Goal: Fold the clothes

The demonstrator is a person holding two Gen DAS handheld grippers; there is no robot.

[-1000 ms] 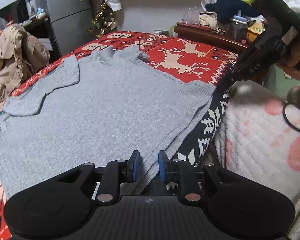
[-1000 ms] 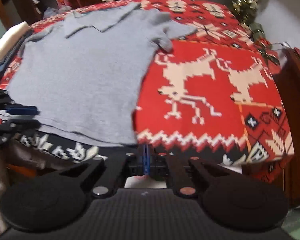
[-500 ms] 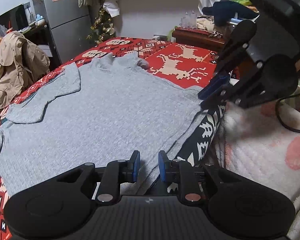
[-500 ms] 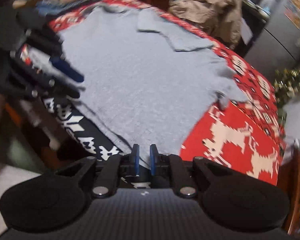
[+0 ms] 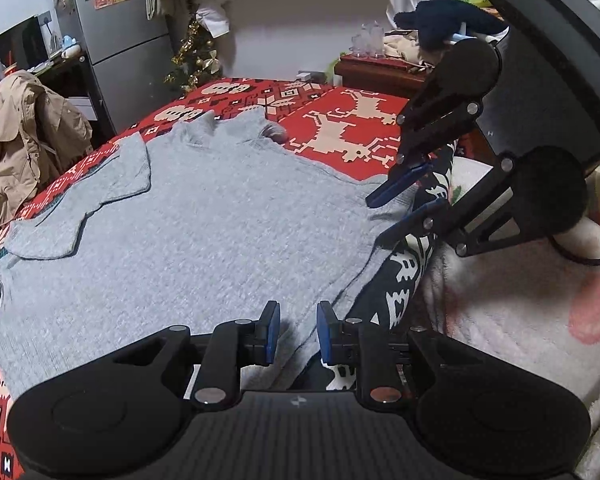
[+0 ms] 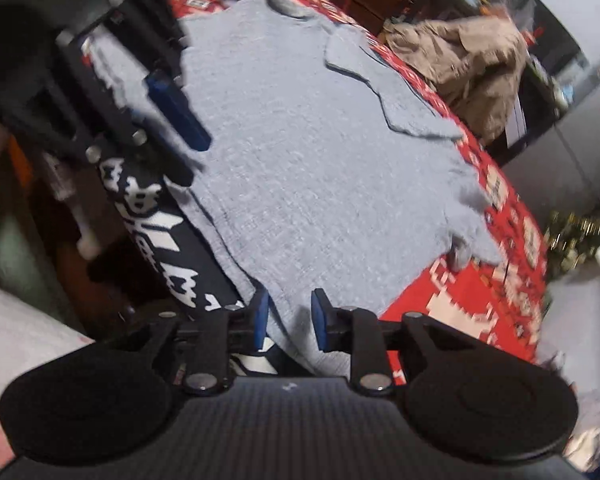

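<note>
A grey short-sleeved shirt (image 5: 204,232) lies spread flat on a red patterned blanket (image 5: 340,136), its hem along the near edge. My left gripper (image 5: 298,330) hovers over the hem with its blue pads apart and nothing pinched between them. My right gripper (image 5: 398,202) sits at the shirt's right hem corner. Its jaws are opening, one pad above the cloth and one below, neither pressing. In the right wrist view the right gripper (image 6: 290,318) straddles the shirt (image 6: 320,168) hem, and the left gripper's fingers (image 6: 178,112) show at the upper left.
A beige jacket (image 5: 24,140) hangs over a chair at the left, beside a grey fridge (image 5: 108,40) and a small Christmas tree (image 5: 192,64). A wooden dresser (image 5: 376,72) stands behind the bed. A white quilt with pink prints (image 5: 520,312) lies to the right.
My right gripper has swung in from the right to the shirt's hem corner, rolled over, and its jaws have parted from shut. The left gripper has stayed put.
</note>
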